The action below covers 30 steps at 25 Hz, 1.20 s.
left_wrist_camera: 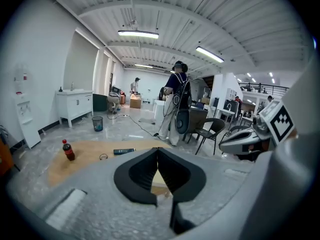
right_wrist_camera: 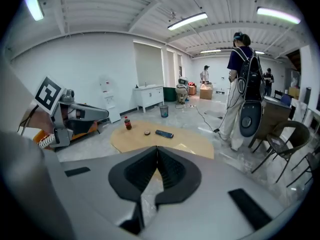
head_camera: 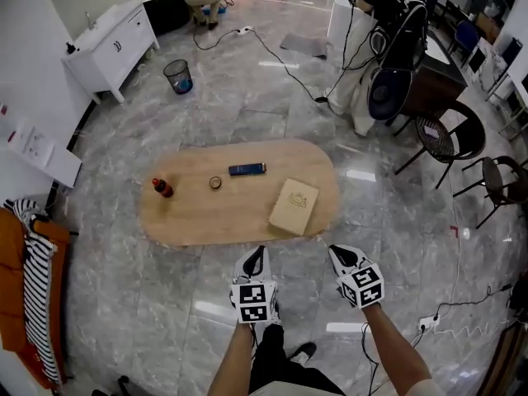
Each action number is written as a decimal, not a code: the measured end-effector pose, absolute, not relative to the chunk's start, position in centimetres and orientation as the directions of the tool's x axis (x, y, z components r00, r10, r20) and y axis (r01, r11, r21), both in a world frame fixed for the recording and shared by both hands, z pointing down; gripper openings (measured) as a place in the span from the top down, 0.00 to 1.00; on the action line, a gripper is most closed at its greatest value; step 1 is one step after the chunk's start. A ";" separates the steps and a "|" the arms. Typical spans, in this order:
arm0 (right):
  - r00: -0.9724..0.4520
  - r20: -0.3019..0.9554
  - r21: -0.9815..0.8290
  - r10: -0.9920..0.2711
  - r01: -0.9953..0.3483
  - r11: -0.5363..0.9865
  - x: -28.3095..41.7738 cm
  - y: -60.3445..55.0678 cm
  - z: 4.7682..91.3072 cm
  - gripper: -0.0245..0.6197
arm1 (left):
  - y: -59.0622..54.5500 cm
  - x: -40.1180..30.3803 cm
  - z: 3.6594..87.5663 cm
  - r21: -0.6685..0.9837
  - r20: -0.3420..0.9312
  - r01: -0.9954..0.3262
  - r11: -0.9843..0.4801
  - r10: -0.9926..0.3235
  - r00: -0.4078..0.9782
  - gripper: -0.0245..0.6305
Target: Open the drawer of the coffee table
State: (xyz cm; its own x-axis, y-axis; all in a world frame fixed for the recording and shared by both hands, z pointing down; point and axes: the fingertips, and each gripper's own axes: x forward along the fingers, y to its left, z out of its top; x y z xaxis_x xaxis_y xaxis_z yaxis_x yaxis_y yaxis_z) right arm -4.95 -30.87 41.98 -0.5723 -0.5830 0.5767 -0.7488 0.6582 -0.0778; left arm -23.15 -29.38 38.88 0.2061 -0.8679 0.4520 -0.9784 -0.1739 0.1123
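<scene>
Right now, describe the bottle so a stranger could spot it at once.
Find the oval wooden table on the grey floor. The bottle stands near its left end in the head view. It alone is upright, dark with a red cap.

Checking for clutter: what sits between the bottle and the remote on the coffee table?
One small round thing lies between the bottle and the remote on the coffee table; the head view shows it.

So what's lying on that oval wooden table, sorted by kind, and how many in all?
Dark soda bottle with red cap: 1
Small round ring: 1
Dark blue remote-like device: 1
Tan flat box, or perhaps a book: 1
Total on the coffee table: 4
</scene>
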 end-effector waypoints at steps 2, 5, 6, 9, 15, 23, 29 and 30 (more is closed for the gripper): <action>-0.567 0.588 -0.082 -0.577 -0.752 0.655 -3.3 -30.0 43.2 0.94 | -29.1 -23.0 40.7 0.112 0.460 -0.982 -0.150 -0.869 0.185 0.95; -0.565 0.588 -0.059 -0.579 -0.744 0.666 -1.6 -29.1 46.6 0.94 | -28.8 -23.1 44.3 0.099 0.463 -0.986 -0.136 -0.871 0.166 0.95; -0.564 0.584 -0.049 -0.584 -0.742 0.669 -1.1 -29.2 48.3 0.94 | -28.9 -23.2 45.9 0.097 0.459 -0.987 -0.131 -0.874 0.161 0.95; -0.566 0.569 -0.044 -0.597 -0.746 0.665 -0.2 -30.0 53.9 0.94 | -28.8 -23.8 51.3 0.104 0.452 -0.989 -0.108 -0.880 0.144 0.95; -0.599 0.473 -0.013 -0.646 -0.738 0.674 -0.5 -33.3 63.6 0.94 | -28.6 -26.1 62.7 0.073 0.431 -0.991 -0.112 -0.893 0.132 0.95; -0.614 0.348 -0.013 -0.708 -0.758 0.652 -0.7 -34.9 75.3 0.94 | -29.8 -28.2 76.4 0.041 0.362 -0.994 -0.098 -0.926 0.106 0.95; -0.631 0.303 0.016 -0.714 -0.746 0.666 0.5 -34.9 82.4 0.93 | -30.4 -29.7 82.1 -0.005 0.288 -0.996 -0.087 -0.954 0.081 0.95; -0.631 0.292 0.019 -0.719 -0.747 0.664 0.7 -35.0 83.2 0.90 | -30.2 -29.9 82.9 -0.002 0.285 -0.996 -0.092 -0.954 0.088 0.95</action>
